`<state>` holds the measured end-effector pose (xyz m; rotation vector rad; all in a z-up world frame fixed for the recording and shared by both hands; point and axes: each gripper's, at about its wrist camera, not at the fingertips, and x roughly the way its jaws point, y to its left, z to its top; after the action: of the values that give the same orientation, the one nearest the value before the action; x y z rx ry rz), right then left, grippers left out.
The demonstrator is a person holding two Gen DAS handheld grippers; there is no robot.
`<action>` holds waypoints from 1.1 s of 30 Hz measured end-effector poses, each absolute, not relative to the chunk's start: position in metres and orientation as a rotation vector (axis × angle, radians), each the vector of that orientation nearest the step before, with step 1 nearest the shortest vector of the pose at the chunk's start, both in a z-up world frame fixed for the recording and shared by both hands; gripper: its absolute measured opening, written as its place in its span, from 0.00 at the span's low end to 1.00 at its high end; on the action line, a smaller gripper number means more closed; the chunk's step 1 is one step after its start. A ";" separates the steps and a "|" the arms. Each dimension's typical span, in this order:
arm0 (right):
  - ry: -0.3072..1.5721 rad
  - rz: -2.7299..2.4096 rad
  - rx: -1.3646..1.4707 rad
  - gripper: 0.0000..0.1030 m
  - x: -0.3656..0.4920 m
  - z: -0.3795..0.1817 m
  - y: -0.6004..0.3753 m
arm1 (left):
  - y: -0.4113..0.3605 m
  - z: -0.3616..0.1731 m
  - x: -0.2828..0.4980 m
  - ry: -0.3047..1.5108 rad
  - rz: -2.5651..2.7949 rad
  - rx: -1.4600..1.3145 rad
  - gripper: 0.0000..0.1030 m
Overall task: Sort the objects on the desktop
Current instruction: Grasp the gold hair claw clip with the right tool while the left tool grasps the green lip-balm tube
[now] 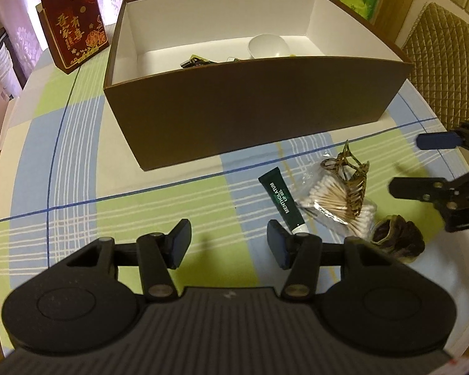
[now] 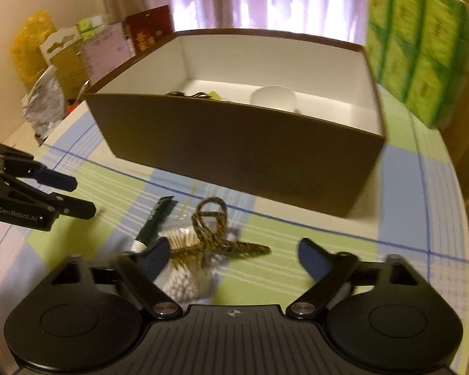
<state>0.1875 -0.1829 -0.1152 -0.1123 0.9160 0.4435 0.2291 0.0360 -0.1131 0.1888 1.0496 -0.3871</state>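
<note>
A large brown box (image 1: 259, 109) with a white inside stands on the checked tablecloth; it holds a white bowl (image 1: 269, 45) and small dark items (image 1: 197, 61). In front of it lie a dark green tube (image 1: 281, 203), a bag of cotton swabs (image 1: 337, 200), a tortoiseshell hair claw (image 1: 351, 181) on the bag, and a dark crumpled object (image 1: 397, 237). My left gripper (image 1: 229, 240) is open and empty, just left of the tube. My right gripper (image 2: 231, 257) is open and empty, low over the hair claw (image 2: 212, 234) and swabs (image 2: 184, 281). The box (image 2: 234, 156) stands beyond it.
A red card box (image 1: 75, 25) stands at the table's back left. Green tissue packs (image 2: 422, 47) stand at the back right. A padded chair (image 1: 444, 56) is right of the table. Bags and cartons (image 2: 56, 62) are stacked beyond the left edge.
</note>
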 end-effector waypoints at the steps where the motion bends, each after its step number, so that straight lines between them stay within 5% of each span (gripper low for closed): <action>1: 0.922 0.455 -0.115 0.71 0.191 -0.118 -0.180 | 0.036 -0.114 0.230 1.051 -0.386 0.188 0.48; 14: 0.968 0.534 -0.094 0.21 0.216 -0.144 -0.168 | 0.032 -0.122 0.235 1.072 -0.394 0.187 0.48; 26: 0.991 0.304 -0.003 0.21 0.203 -0.138 -0.224 | 0.002 -0.132 0.237 1.082 -0.513 0.145 0.45; 33: 0.976 0.221 0.069 0.21 0.180 -0.134 -0.250 | -0.021 -0.148 0.246 1.103 -0.520 0.157 0.31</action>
<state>0.1804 -0.2498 -0.1337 0.0687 0.9757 0.2208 0.2465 -0.0206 -0.1481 0.1575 1.1029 -0.5197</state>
